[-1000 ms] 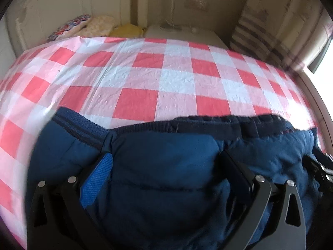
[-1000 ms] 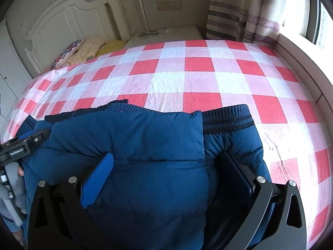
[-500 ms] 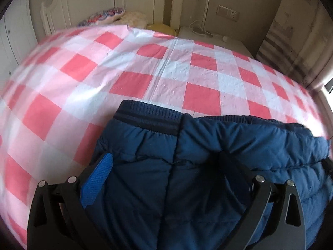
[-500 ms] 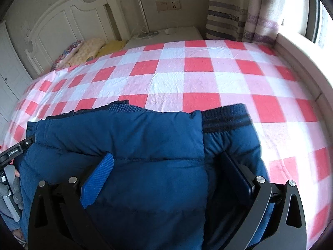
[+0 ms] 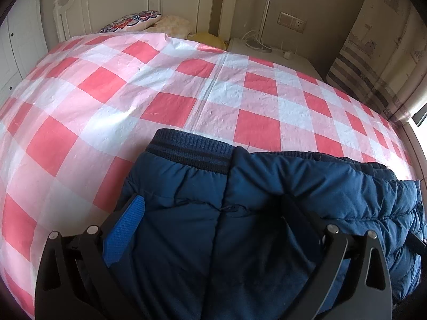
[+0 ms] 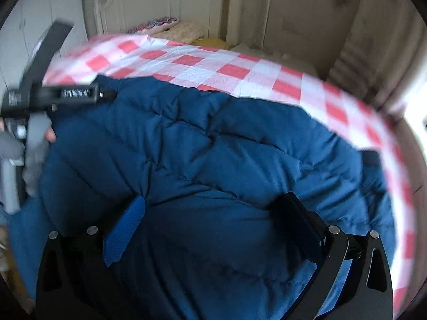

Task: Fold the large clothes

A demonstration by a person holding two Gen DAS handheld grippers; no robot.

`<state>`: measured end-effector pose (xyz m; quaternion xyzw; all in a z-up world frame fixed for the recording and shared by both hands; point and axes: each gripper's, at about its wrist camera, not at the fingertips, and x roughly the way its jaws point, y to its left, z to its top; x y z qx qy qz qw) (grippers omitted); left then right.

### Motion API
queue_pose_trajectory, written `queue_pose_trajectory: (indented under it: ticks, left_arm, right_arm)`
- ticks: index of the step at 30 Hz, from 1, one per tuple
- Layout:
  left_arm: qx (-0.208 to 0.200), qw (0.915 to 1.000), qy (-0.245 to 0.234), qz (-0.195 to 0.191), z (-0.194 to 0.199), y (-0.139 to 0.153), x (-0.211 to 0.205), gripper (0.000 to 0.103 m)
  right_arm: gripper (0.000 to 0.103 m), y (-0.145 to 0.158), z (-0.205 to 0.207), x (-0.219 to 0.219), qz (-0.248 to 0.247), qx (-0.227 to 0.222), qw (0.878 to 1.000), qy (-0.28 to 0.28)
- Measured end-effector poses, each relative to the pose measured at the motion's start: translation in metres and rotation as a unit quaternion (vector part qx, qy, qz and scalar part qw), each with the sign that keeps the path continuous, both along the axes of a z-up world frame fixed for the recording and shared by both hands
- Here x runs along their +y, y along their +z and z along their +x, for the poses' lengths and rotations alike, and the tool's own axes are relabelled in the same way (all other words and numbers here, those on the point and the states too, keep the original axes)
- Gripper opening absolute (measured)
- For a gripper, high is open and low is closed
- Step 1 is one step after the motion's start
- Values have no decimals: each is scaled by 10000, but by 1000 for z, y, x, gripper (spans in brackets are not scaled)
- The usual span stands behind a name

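A navy blue quilted jacket (image 5: 267,200) with a ribbed knit hem (image 5: 192,146) lies on the red-and-white checked bed cover (image 5: 133,85). My left gripper (image 5: 213,224) stands wide open over the jacket, the padded cloth bulging between its fingers. In the right wrist view the same jacket (image 6: 213,146) fills the lower frame, and my right gripper (image 6: 216,221) is also wide open over its quilted fabric. The left gripper's body (image 6: 48,93) and the hand that holds it show at the left edge there. The right view is blurred.
A white headboard (image 5: 133,0) and pillows (image 5: 138,22) stand at the far end of the bed. A white bedside table (image 5: 267,53) with a lamp pole and cables is beside it. Striped curtains (image 5: 360,74) and a window sill run along the right.
The left gripper has swung left along the hem. The right gripper has moved quickly left and tilted, so its view blurs and the left gripper looms closer. Both jaws stay wide.
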<state>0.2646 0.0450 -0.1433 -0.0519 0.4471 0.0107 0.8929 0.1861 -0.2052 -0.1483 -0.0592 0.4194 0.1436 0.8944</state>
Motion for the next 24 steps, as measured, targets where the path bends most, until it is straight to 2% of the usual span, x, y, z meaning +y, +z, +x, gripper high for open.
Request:
queue_pose_trajectory:
  ticks: [3, 5, 7, 9, 10, 12, 13, 14, 15, 17, 20, 22, 24]
  left_arm:
    - [-44, 10000, 43, 60, -4, 5, 0, 101]
    - [-369, 9992, 38, 143, -22, 20, -1, 101]
    - [-707, 9973, -195, 91, -49, 37, -8, 101]
    - [-830, 9951, -538, -10, -70, 48, -19, 101]
    - [-933, 9927, -767, 4, -84, 52, -28, 101]
    - [-1122, 9871, -1109, 268, -105, 49, -48, 101]
    - [-1071, 9849, -1248, 546, -110, 38, -60, 101]
    - [-875, 9844, -1324, 761, -107, 23, -69, 101]
    - [-604, 9852, -1370, 835, -100, 8, -74, 101]
    - [-517, 9872, -1343, 688, -94, 5, -72, 101]
    - [-417, 9889, -1319, 548, -90, 5, -68, 101]
    - [-534, 9897, -1134, 696, -101, 13, -68, 101]
    - [-690, 9895, -1193, 441, -120, 24, -66, 101]
  right_arm:
    - [98, 10, -8, -6, 154, -96, 9998, -94]
    - [98, 28, -22, -17, 328, -355, 9987, -181]
    - [98, 43, -36, -27, 426, -554, 9974, -170]
    - [98, 51, -47, -39, 301, -720, 9966, -247]
    - [98, 51, -52, -45, 216, -776, 9962, -325]
    - [98, 37, -52, -58, 116, -611, 9970, -454]
    - [98, 18, -48, -65, 3, -328, 9977, -588]
    - [99, 3, -46, -73, 192, -134, 9979, -610]
    - [99, 0, -49, -82, 603, -246, 9960, -604]
    - [98, 1, -49, -88, 791, -221, 9947, -624]
    - [98, 5, -49, -86, 700, -179, 9952, -667]
    - [98, 16, -60, -87, 553, -380, 9931, -957]
    - [98, 33, -80, -81, 778, -653, 9920, -751]
